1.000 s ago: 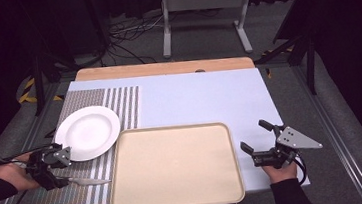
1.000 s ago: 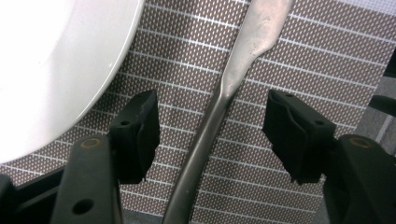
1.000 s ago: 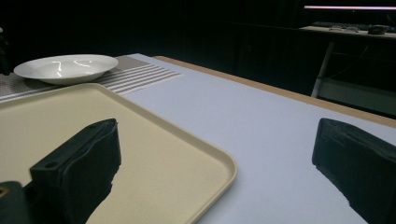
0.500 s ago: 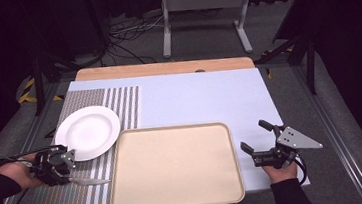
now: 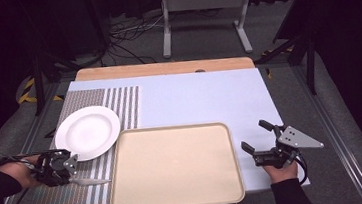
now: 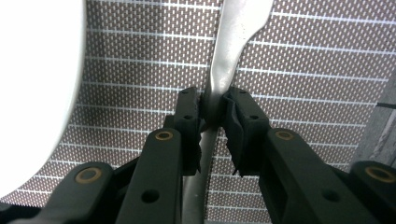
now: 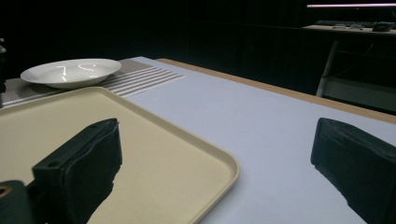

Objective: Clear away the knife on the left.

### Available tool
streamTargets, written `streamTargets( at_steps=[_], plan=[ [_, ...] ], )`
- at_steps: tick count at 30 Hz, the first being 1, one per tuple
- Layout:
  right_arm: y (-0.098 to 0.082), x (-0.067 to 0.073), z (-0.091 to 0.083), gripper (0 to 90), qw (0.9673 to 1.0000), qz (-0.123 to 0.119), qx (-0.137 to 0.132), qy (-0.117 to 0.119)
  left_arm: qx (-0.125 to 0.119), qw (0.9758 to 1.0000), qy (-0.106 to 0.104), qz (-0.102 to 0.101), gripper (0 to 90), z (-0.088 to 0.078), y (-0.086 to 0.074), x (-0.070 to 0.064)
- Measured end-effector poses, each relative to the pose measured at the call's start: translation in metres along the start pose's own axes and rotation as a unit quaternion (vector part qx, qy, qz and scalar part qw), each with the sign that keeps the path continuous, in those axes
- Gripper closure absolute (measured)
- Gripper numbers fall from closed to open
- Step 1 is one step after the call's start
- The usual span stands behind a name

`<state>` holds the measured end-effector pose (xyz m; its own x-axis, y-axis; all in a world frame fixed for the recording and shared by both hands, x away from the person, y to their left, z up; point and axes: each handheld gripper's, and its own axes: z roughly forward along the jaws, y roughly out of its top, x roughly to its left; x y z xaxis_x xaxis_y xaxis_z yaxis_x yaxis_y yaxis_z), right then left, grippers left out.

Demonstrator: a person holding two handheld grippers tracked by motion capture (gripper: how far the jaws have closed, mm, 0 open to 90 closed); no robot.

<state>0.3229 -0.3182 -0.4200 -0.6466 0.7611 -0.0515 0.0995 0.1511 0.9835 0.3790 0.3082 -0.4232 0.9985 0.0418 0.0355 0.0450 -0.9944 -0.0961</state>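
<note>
Near the bench's front-left corner, on the striped placemat (image 5: 97,140) beside the white plate (image 5: 87,132): left hand-held gripper (image 6: 214,109), jaws just closed, now clamped on the metal utensil's handle (image 6: 223,70), judged ready for lifting; right hand-held gripper (image 5: 258,142) gapes, idle.

- No words, labels, brands or numbers can be read anywhere.
- The only sign-like marks are yellow and black hazard stripes (image 5: 28,90) on the floor, at ten o'clock of the surface (image 5: 203,97).
</note>
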Motion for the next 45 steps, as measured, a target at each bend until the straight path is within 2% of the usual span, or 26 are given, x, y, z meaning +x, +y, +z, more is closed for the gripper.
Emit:
streamTargets(
  at_steps=[2, 3, 5, 7, 11, 14, 16, 20, 23, 28, 29, 32, 33, 37, 41, 45],
  plan=[
    [0.000, 0.000, 0.000, 2.6, 1.0000, -0.001, 0.001, -0.001, -0.014, 0.9999, -0.009, 0.003, 76.6, 0.002, -0.001, 0.001],
    [0.000, 0.001, 0.000, 2.6, 1.0000, -0.001, 0.001, 0.000, -0.005, 1.0000, 0.001, 0.005, 77.0, 0.000, -0.001, 0.000],
    [0.000, 0.001, 0.000, 2.8, 1.0000, -0.002, 0.000, 0.000, -0.007, 1.0000, -0.003, 0.001, 78.9, 0.001, -0.001, -0.001],
    [0.000, 0.001, 0.000, 2.8, 1.0000, -0.002, 0.000, 0.000, -0.015, 0.9998, -0.007, 0.009, 79.4, 0.001, -0.002, 0.001],
    [0.000, 0.001, 0.000, 2.8, 1.0000, -0.004, 0.002, 0.000, -0.012, 0.9999, -0.007, 0.006, 80.0, 0.001, -0.003, 0.001],
    [0.000, 0.001, 0.000, 2.8, 1.0000, -0.002, 0.003, -0.001, -0.013, 0.9998, -0.010, 0.013, 80.2, 0.001, -0.001, 0.001],
    [0.000, 0.001, 0.000, 2.8, 1.0000, -0.002, 0.002, -0.001, -0.016, 0.9998, -0.006, 0.009, 80.3, 0.002, -0.001, -0.001],
    [0.000, 0.001, 0.001, 2.8, 1.0000, -0.001, 0.003, -0.002, -0.007, 0.9998, -0.004, 0.016, 80.4, -0.004, -0.001, 0.000],
    [0.000, 0.001, 0.001, 2.8, 1.0000, -0.002, 0.003, -0.001, -0.025, 0.9997, -0.001, 0.009, 80.3, -0.012, -0.004, 0.000],
    [0.001, 0.001, 0.000, 2.8, 1.0000, -0.002, 0.001, -0.001, -0.034, 0.9994, 0.010, 0.004, 80.3, -0.029, -0.006, -0.001],
    [0.001, 0.001, 0.000, 2.8, 1.0000, -0.001, 0.001, 0.000, -0.041, 0.9990, 0.012, 0.007, 80.3, -0.033, -0.007, 0.001],
    [0.001, 0.001, 0.000, 2.8, 1.0000, -0.002, 0.000, -0.001, -0.062, 0.9980, 0.015, -0.002, 80.4, -0.040, -0.010, 0.003],
    [0.001, 0.001, 0.000, 2.8, 1.0000, -0.001, 0.000, 0.000, -0.060, 0.9981, 0.017, -0.003, 80.4, -0.043, -0.011, 0.003],
    [0.000, 0.000, 0.000, 2.8, 1.0000, 0.000, 0.001, -0.001, -0.090, 0.9956, 0.020, -0.017, 80.3, -0.055, -0.014, 0.003],
    [0.001, 0.001, 0.000, 2.8, 1.0000, 0.001, 0.000, 0.000, -0.102, 0.9942, 0.024, -0.024, 80.3, -0.063, -0.014, 0.003],
    [0.000, 0.001, 0.000, 2.8, 1.0000, 0.002, -0.001, 0.000, -0.132, 0.9897, 0.023, -0.049, 80.3, -0.074, -0.015, 0.003]
  ],
)
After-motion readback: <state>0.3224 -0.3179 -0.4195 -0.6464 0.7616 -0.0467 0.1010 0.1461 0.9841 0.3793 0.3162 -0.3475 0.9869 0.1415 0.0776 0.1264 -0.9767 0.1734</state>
